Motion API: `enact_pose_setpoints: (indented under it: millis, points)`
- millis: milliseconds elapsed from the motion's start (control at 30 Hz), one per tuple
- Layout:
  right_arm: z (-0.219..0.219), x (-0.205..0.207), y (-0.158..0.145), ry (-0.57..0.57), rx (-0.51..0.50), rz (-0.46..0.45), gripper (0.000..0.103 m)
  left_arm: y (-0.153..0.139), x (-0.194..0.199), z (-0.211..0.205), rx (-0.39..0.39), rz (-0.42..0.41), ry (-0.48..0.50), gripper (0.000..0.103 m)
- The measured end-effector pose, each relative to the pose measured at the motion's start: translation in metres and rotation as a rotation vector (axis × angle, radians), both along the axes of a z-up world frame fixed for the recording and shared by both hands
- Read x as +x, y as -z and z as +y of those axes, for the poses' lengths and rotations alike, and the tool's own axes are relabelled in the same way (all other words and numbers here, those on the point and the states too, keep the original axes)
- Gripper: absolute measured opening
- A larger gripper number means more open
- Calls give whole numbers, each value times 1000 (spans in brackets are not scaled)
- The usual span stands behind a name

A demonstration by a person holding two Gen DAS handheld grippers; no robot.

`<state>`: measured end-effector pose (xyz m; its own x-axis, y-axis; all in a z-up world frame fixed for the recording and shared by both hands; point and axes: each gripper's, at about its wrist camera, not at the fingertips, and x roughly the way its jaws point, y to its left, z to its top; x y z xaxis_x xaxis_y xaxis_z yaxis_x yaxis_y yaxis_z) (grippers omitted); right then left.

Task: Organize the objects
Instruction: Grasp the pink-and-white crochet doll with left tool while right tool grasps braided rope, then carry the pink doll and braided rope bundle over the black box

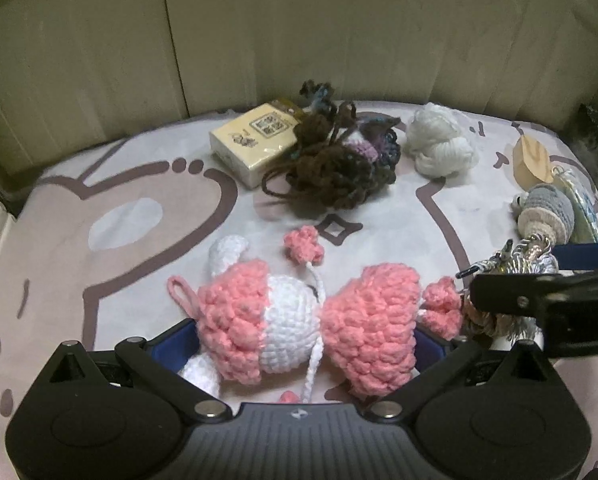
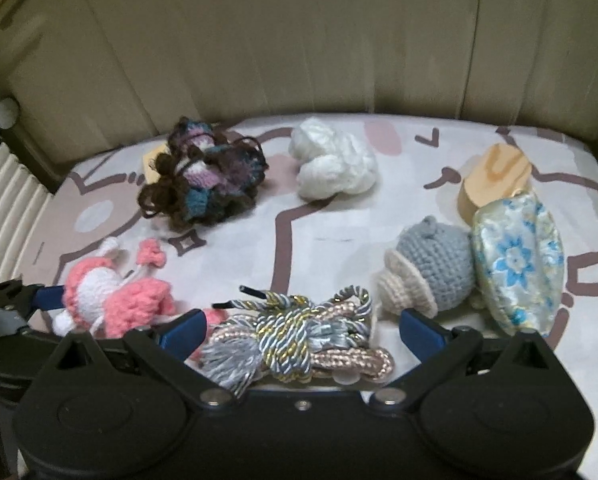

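Observation:
A pink and white crochet toy (image 1: 299, 328) lies between the wide-apart fingers of my left gripper (image 1: 305, 336); it also shows in the right wrist view (image 2: 111, 300). A bundle of twisted cords and tassels (image 2: 295, 340) lies between the open fingers of my right gripper (image 2: 301, 328); it shows at the right of the left wrist view (image 1: 511, 272). Neither gripper visibly squeezes its object. The surface is a cloth with a cartoon print (image 1: 99, 216).
At the back are a tissue pack (image 1: 255, 140), a dark yarn tangle (image 2: 203, 172) and white yarn (image 2: 331, 164). To the right sit a grey crochet ball (image 2: 431, 268), a floral pouch (image 2: 515, 268) and a wooden block (image 2: 495, 176). Beige panels wall the back.

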<state>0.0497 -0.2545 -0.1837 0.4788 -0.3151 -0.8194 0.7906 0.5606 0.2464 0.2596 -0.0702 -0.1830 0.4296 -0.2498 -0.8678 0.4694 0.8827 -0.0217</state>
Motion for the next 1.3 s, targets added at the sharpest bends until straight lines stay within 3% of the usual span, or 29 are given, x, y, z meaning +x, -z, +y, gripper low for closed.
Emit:
enact_pose_setpoints:
  millis: [100, 233, 267, 367, 600, 800, 967, 1300]
  points:
    - [-3, 1, 9, -2, 36, 7, 102, 4, 0, 0, 10, 1, 13, 103]
    - [-3, -4, 11, -18, 40, 9, 91, 5, 2, -2, 25, 10, 7, 103]
    - [-3, -5, 10, -20, 40, 7, 90, 5, 2, -2, 17, 7, 205, 103]
    - [-2, -9, 8, -19, 40, 24, 87, 4, 4, 0, 1, 23, 182, 103]
    - [2, -15, 5, -37, 32, 38, 83, -2, 14, 16, -133, 86, 40, 96]
    - [4, -21, 1, -39, 35, 47, 82, -5, 10, 14, -103, 63, 42, 87]
    - [5, -31, -5, -17, 33, 47, 81, -12, 2, 15, -93, 46, 55, 85]
    - [11, -56, -44, 47, -16, -1, 81, -57, -21, 18, -99, -65, 70, 85]
